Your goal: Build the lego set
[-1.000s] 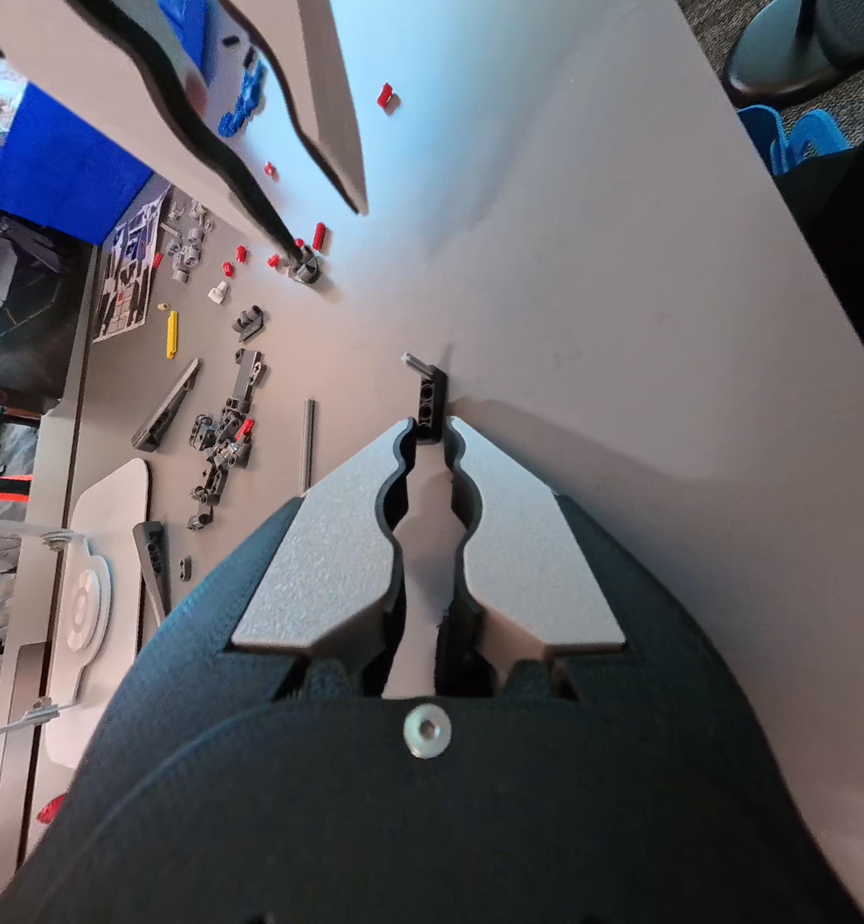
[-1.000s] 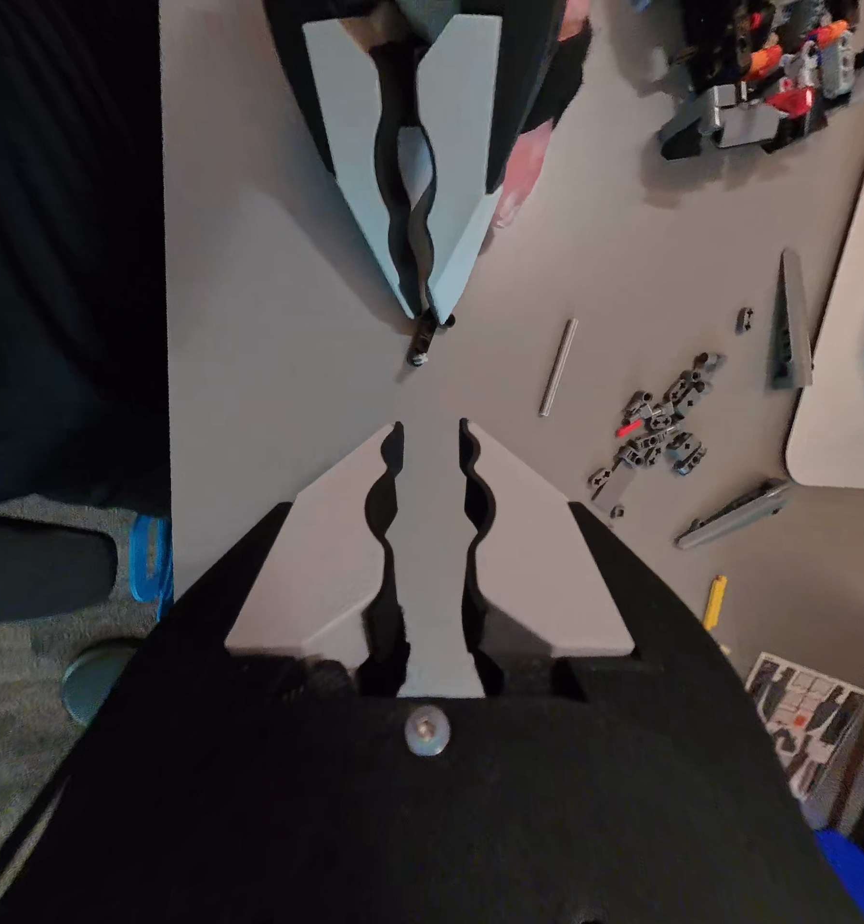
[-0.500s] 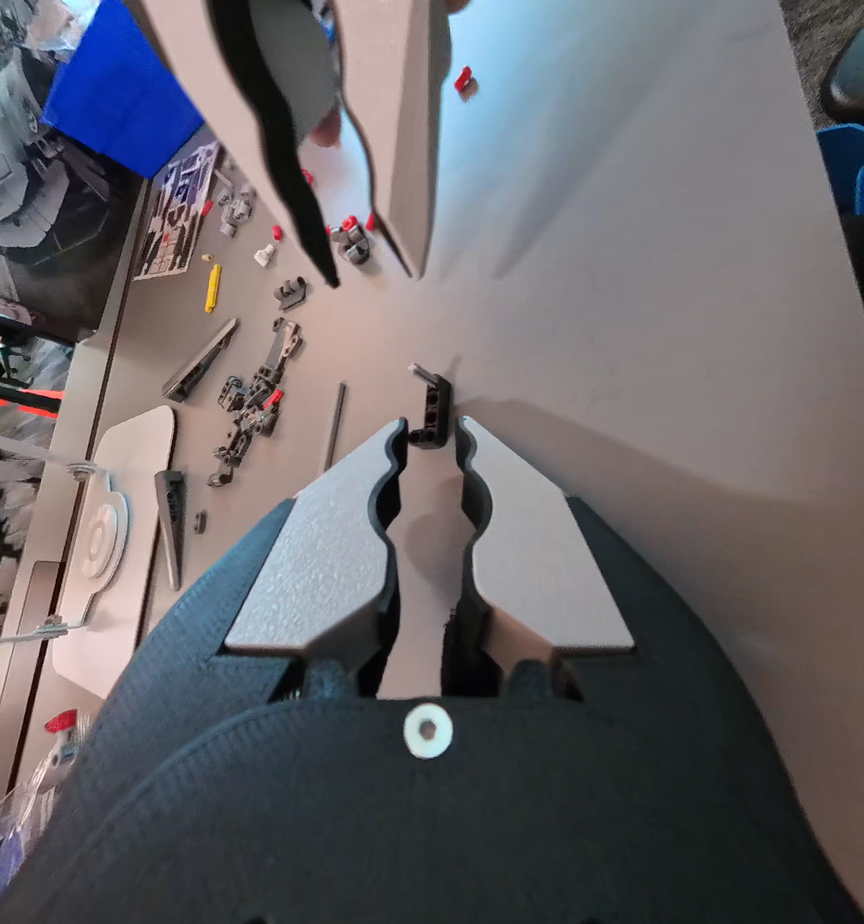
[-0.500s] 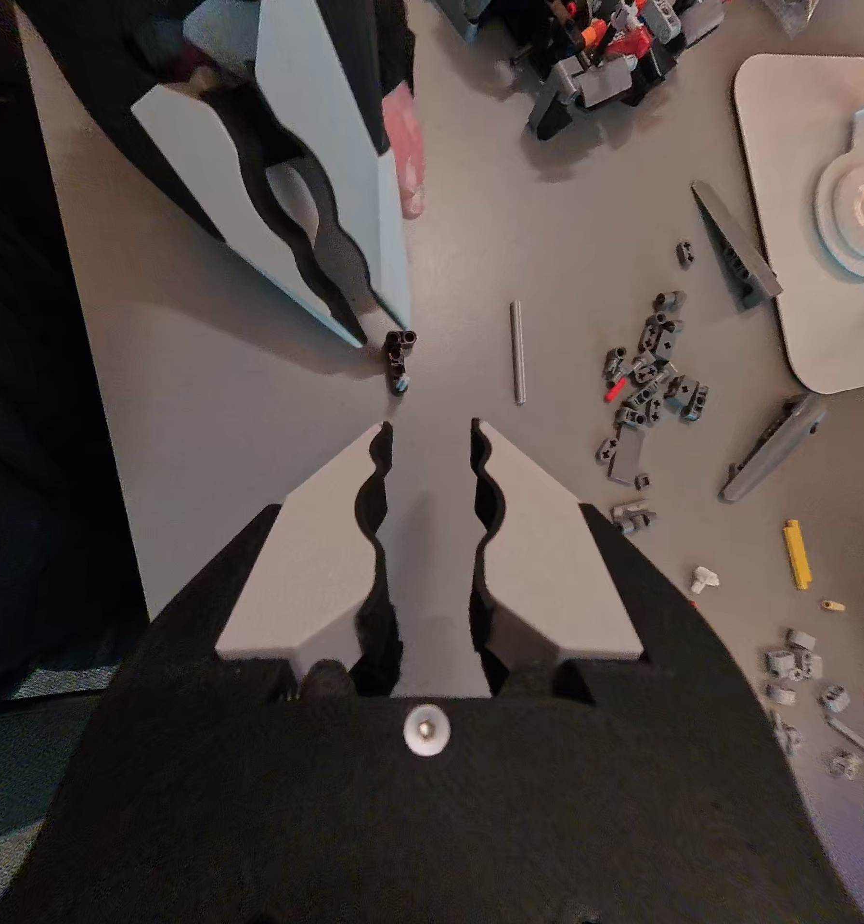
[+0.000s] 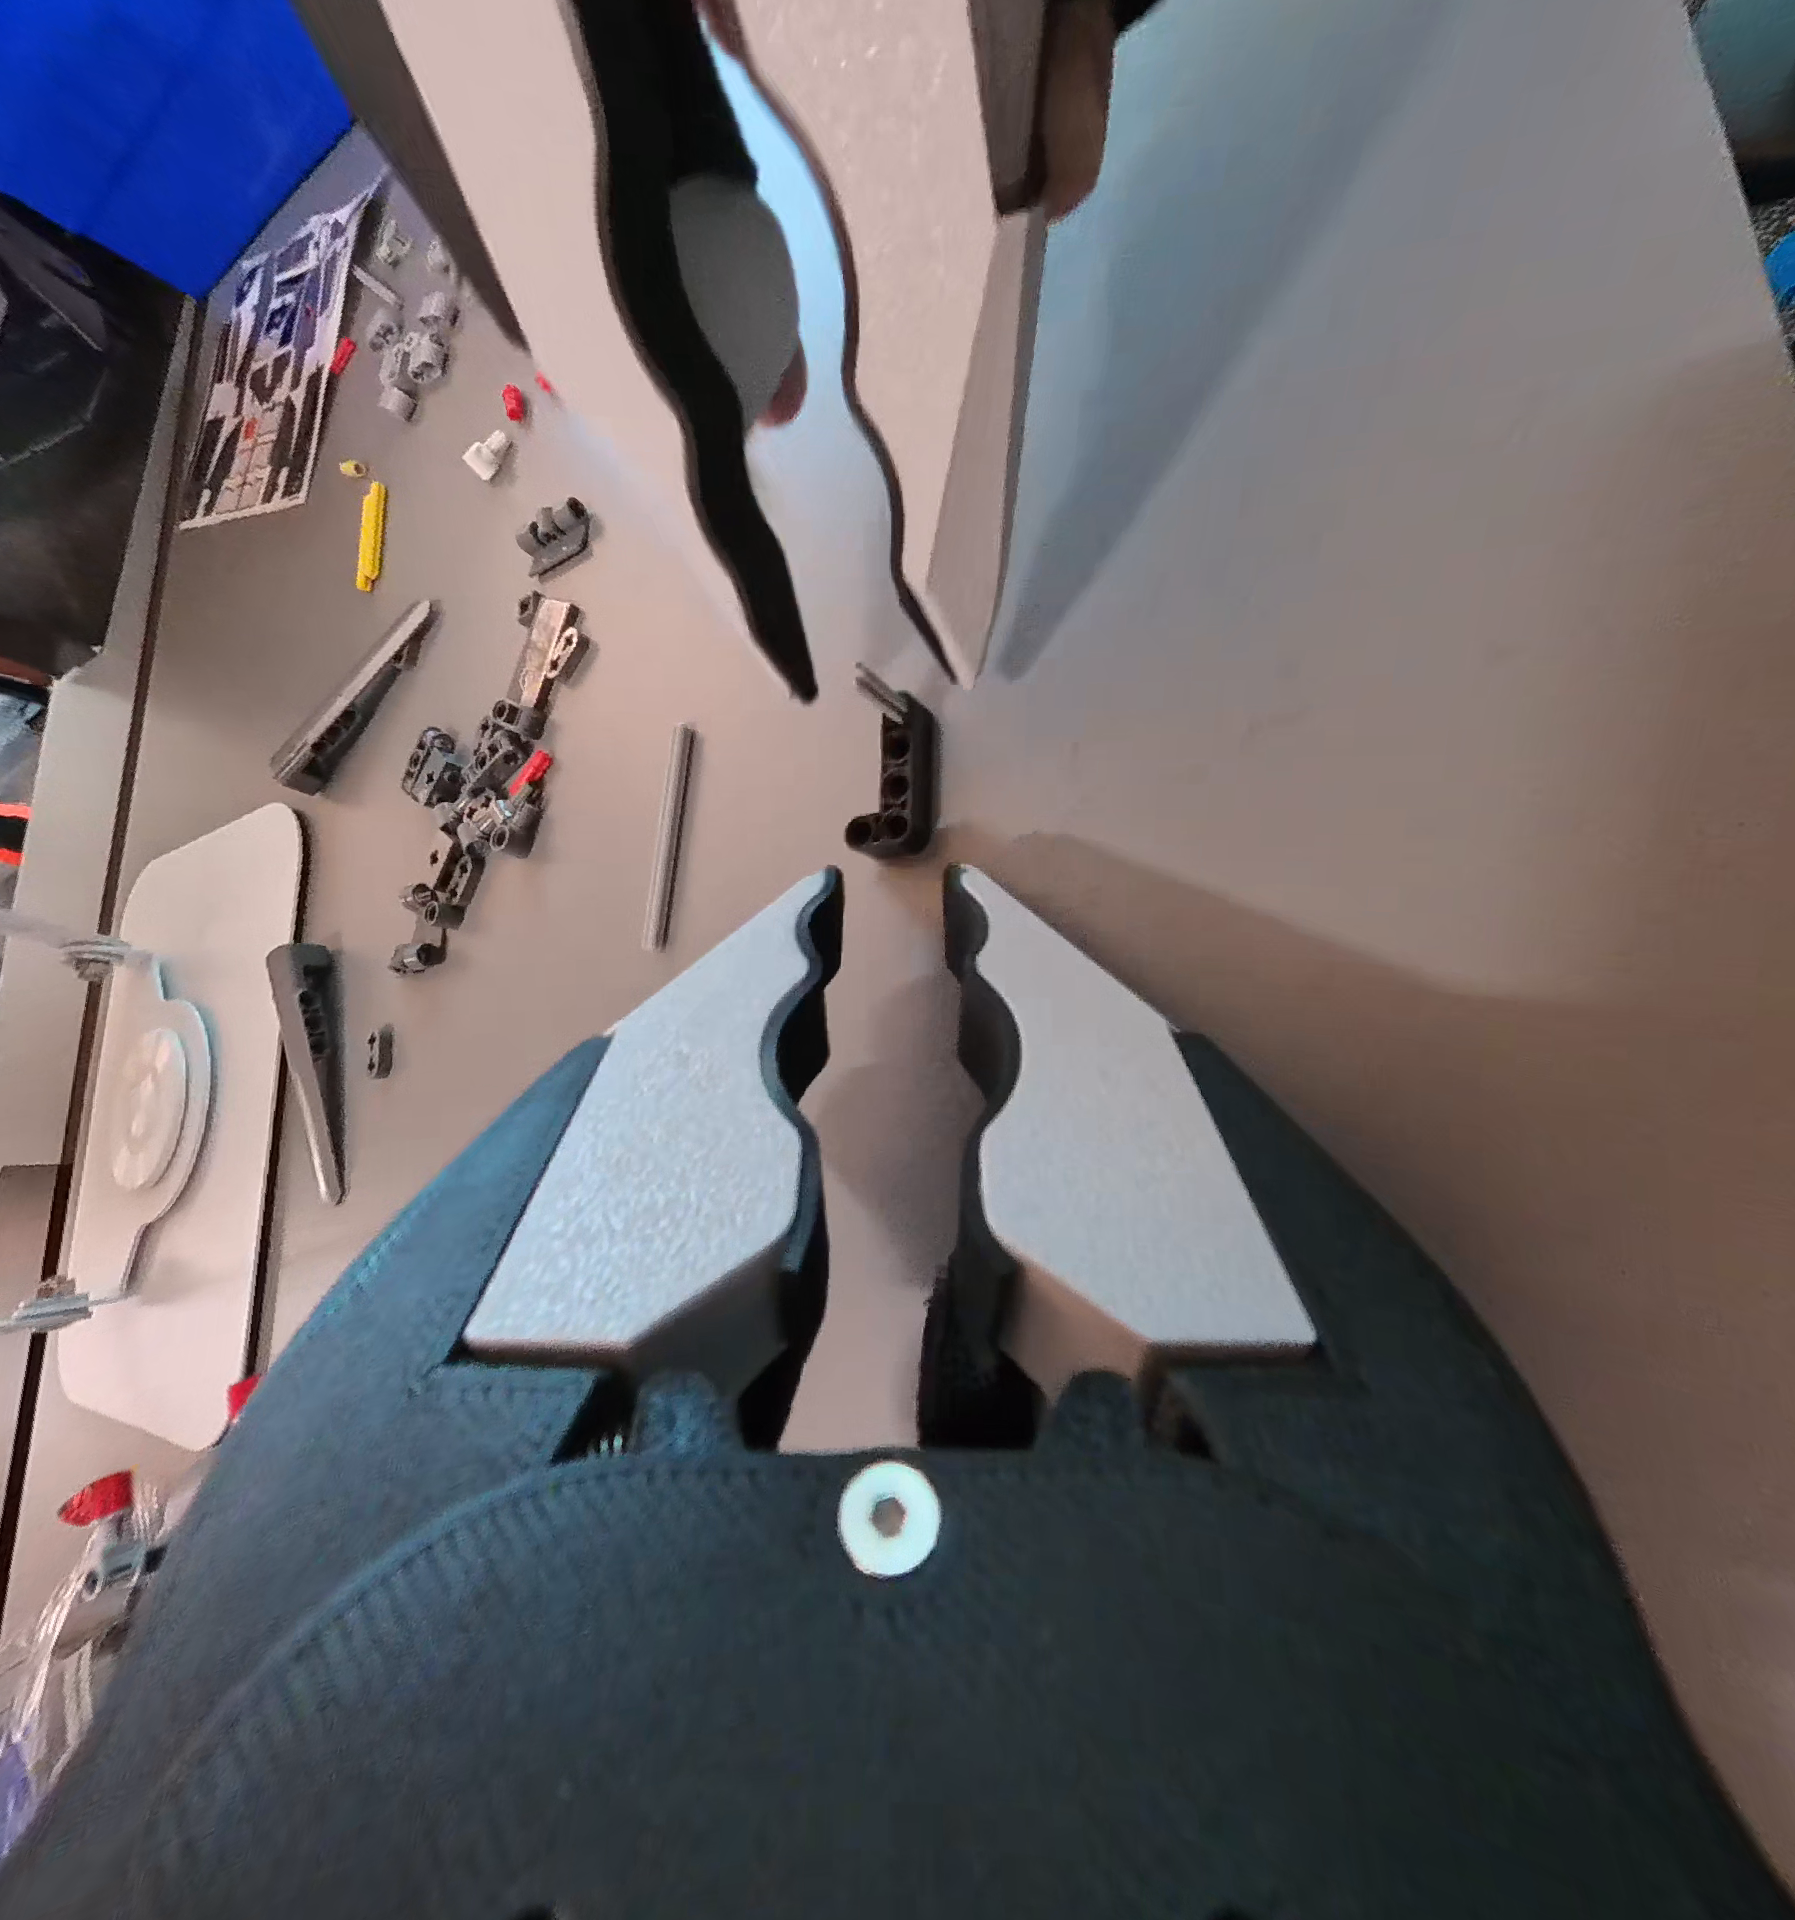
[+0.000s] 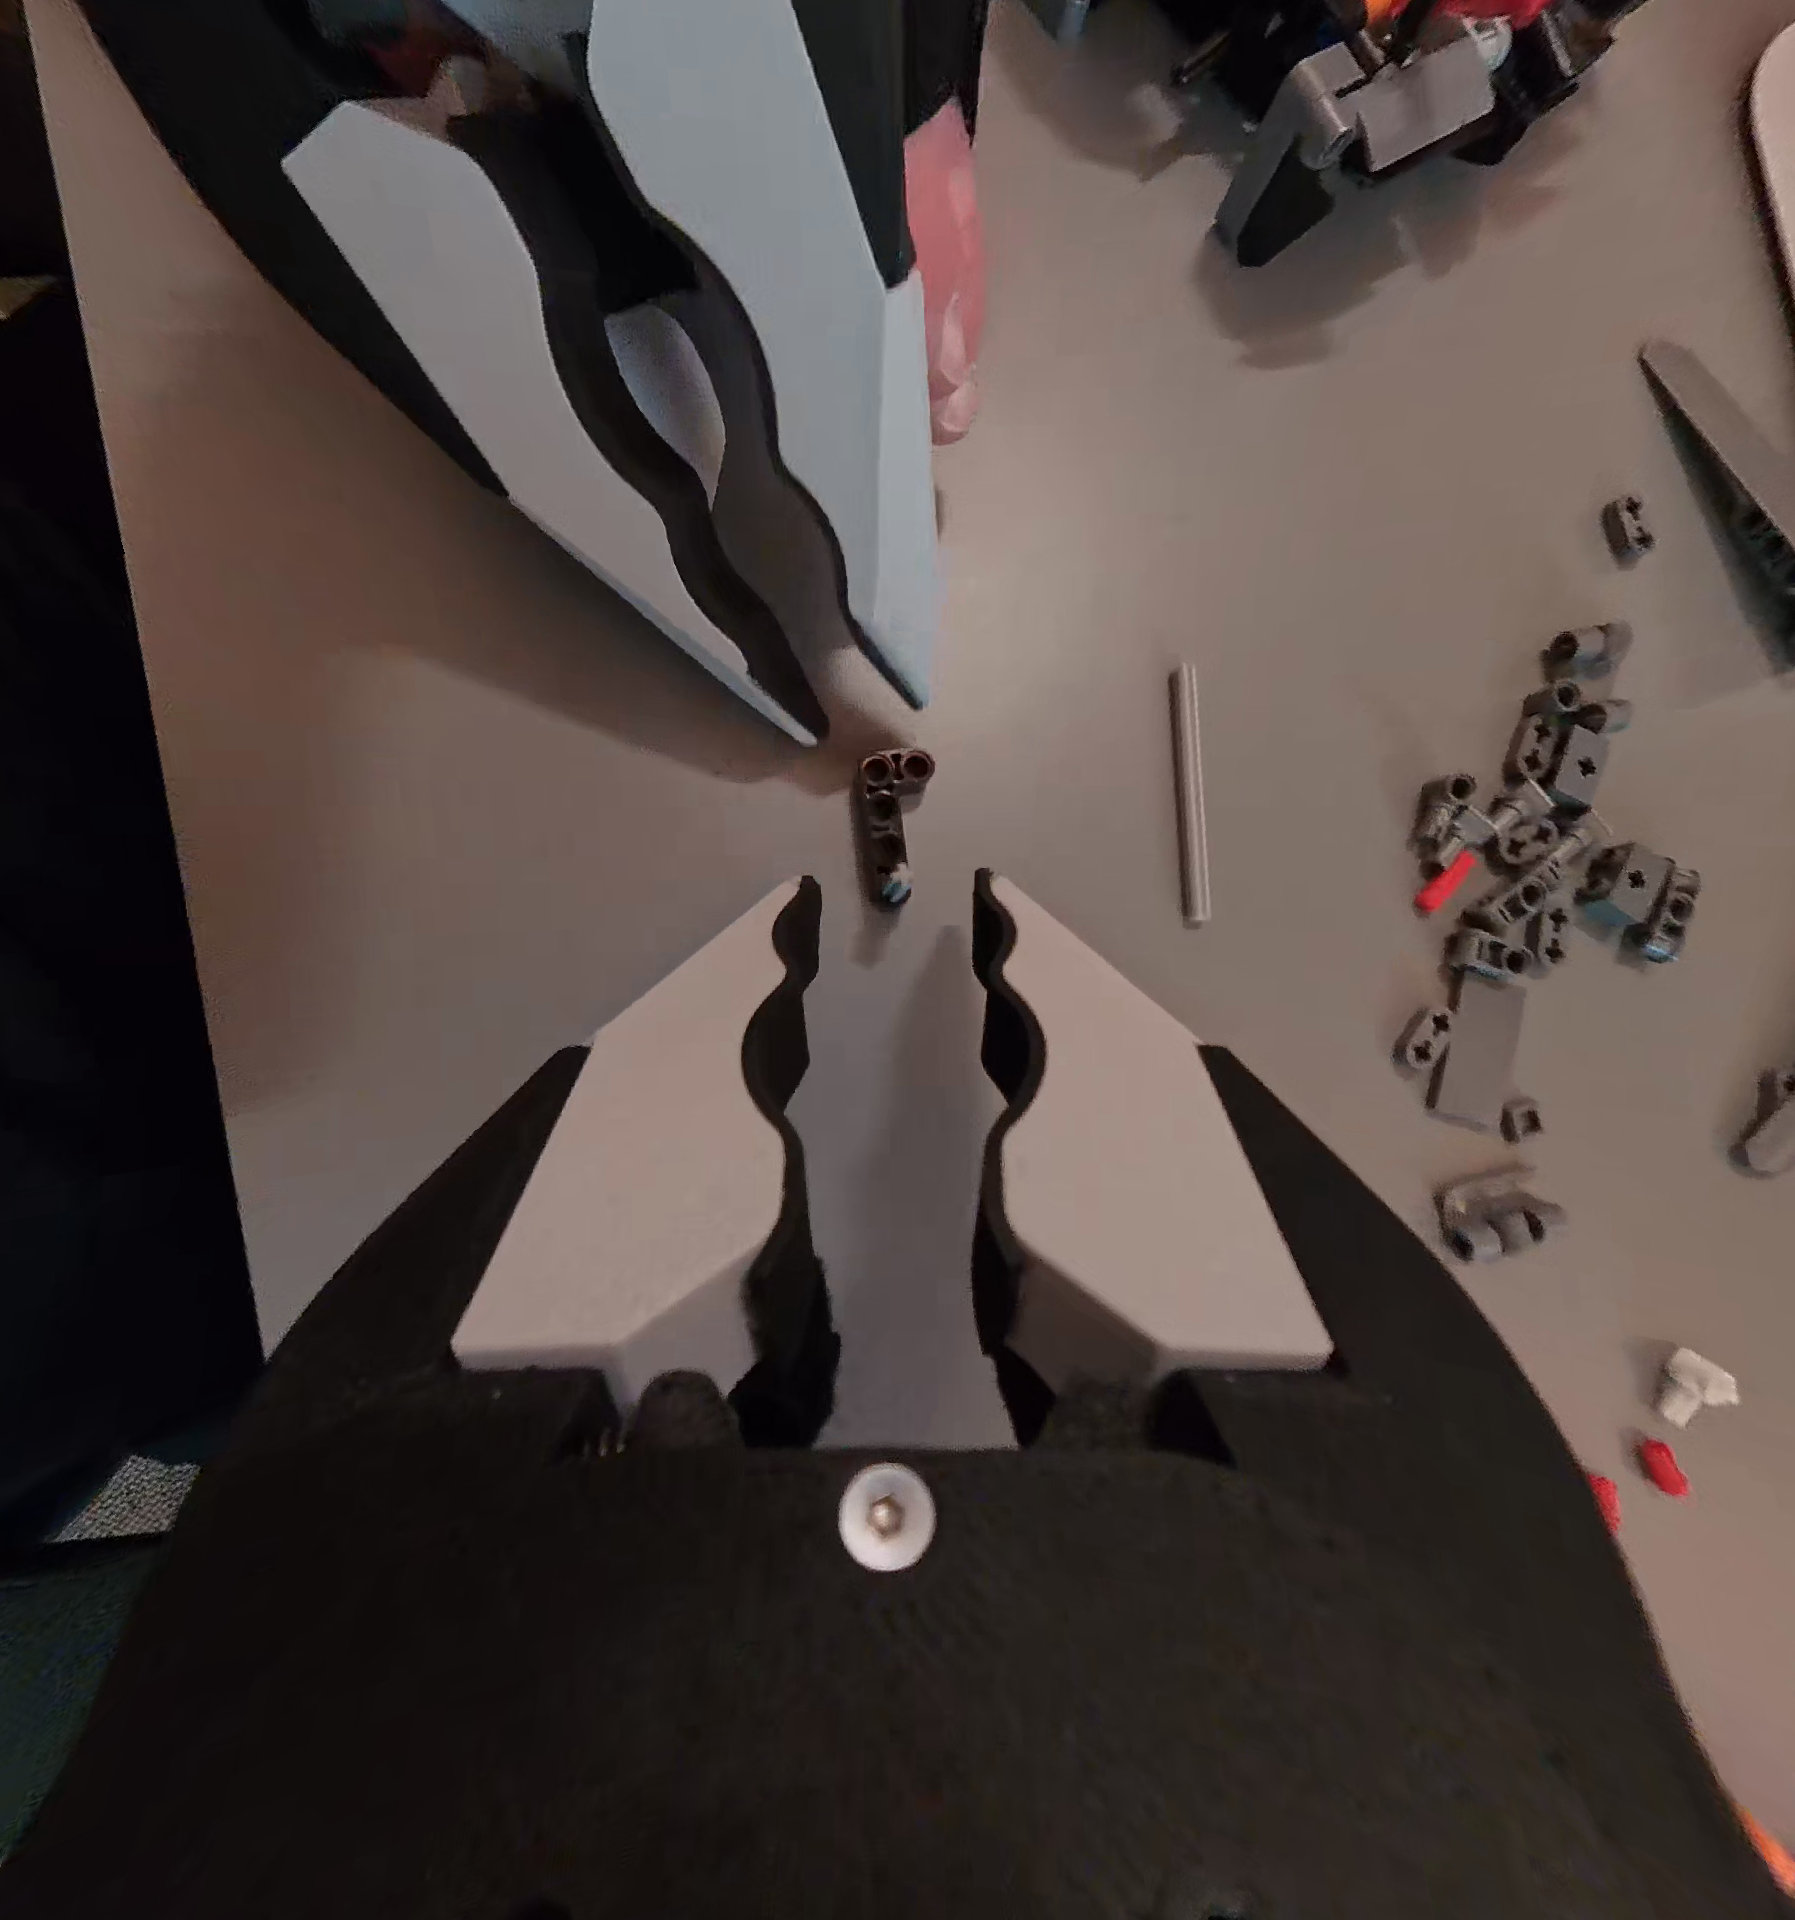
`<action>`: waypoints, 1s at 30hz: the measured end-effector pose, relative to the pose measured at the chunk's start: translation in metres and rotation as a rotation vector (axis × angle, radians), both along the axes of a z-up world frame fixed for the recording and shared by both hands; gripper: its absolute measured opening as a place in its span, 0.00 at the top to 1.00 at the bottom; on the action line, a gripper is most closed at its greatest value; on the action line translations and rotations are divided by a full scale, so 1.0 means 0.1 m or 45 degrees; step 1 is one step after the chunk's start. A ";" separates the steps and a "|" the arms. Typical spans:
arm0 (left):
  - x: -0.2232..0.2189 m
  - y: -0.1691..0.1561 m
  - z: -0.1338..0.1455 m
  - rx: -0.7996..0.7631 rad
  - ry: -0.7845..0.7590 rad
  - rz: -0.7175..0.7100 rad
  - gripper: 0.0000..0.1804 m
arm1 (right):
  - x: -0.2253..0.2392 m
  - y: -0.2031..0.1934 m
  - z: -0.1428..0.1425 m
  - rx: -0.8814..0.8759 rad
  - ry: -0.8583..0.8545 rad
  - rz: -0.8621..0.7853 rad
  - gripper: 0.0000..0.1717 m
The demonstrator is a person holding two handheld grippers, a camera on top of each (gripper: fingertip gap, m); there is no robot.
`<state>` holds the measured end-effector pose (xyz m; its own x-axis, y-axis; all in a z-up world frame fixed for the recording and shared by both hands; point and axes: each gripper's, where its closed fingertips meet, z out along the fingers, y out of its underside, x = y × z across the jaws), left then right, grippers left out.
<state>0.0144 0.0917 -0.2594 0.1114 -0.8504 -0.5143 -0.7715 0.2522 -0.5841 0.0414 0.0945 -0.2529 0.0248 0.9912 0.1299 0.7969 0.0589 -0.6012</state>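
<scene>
The left tool [image 5: 891, 883] hangs over the table [image 5: 1340, 623] with its jaws a little apart and nothing between them. Just ahead of its tips lies a small black L-shaped beam [image 5: 898, 790], apart from both pads, a short grey pin sticking out of its far end.

The right tool [image 6: 898, 883] faces it from the other side, jaws somewhat wider and likewise holding nothing — the pin end of the same beam [image 6: 888, 821] lies just in front of its tips, nearer the left-hand one, without touching either.

To the right of the right tool lies a grey axle rod [image 6: 1189, 795], and beyond that a heap of small grey connectors [image 6: 1537, 862].
</scene>
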 end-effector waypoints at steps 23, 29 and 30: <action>-0.23 -0.02 -0.01 -0.052 0.118 0.008 0.92 | -0.23 -0.13 -0.11 0.018 -0.137 0.733 0.92; -0.24 -0.02 -0.01 -0.053 0.120 0.007 0.92 | -0.14 -0.09 0.06 0.042 -0.047 0.620 0.79; -0.24 -0.02 -0.01 -0.056 0.119 0.008 0.92 | -0.11 -0.09 0.13 0.054 -0.016 0.599 0.79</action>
<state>-0.0091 0.0899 -0.2605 0.0703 -0.8717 -0.4849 -0.8246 0.2227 -0.5200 0.0299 0.0859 -0.2403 -0.4279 0.8880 0.1683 0.6846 0.4400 -0.5811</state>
